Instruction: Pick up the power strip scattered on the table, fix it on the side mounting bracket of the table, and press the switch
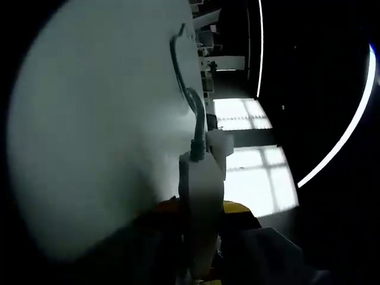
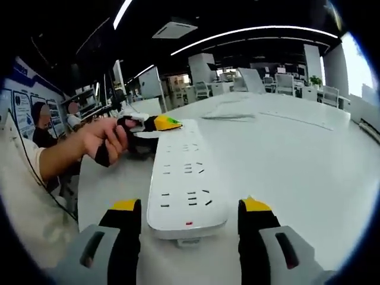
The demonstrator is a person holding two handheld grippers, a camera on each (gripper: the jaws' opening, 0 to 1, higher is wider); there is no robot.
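Strip (image 2: 187,178) flat on white bench (image 2: 297,154) | left gripper (image 2: 155,123) fingers clamp its far end | right gripper (image 2: 190,222) fingers wide, straddling near end

Open-plan office – rows of desks (image 2: 285,83), office chairs (image 2: 329,95), linear ceiling lights (image 2: 249,32), ceiling AC unit (image 2: 174,28).

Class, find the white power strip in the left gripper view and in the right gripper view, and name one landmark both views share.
Left gripper view: power strip seen edge-on at lower centre, its cable running upward.
Right gripper view: power strip flat at centre, between the yellow-tipped jaws.
Shared landmark: the white table.
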